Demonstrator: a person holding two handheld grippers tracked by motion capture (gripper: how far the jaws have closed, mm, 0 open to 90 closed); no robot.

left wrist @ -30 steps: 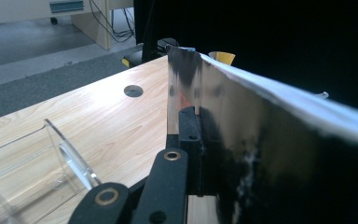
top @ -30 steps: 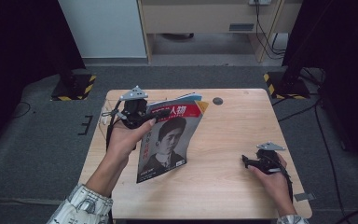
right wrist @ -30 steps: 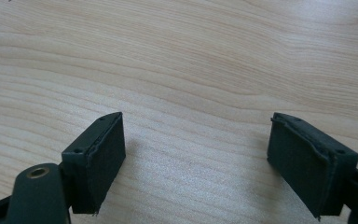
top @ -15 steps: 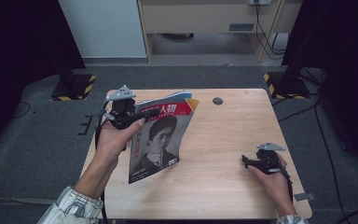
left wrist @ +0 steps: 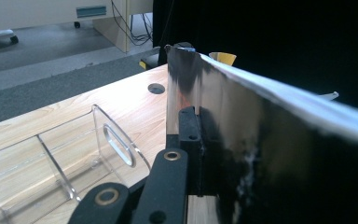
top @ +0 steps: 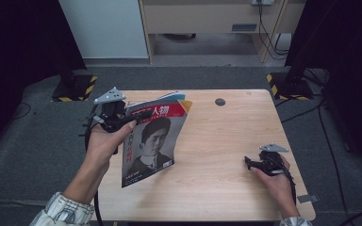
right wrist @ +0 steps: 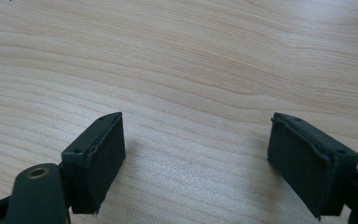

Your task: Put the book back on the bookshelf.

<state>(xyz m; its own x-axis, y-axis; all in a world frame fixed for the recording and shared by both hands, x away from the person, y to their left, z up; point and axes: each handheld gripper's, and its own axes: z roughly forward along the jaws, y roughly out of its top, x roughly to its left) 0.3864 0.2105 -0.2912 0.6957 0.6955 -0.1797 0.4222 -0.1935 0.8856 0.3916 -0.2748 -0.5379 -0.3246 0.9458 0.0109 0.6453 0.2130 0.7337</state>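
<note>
One corner pinch only: left gripper (top: pixel 139 115) clamped on magazine (top: pixel 153 141) top edge (seen edge-on (left wrist: pixel 261 140) by its own camera), held tilted over table (top: pixel 226 141). Right gripper (right wrist: pixel 196 158) spread, empty, resting. Risk: glossy cover slipping or sagging, striking clear rack (left wrist: pixel 51 158).

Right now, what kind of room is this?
Probably a lab or studio set up for recording: a lone wooden table on grey carpet, black curtains at both sides, and cables along the wall.
</note>
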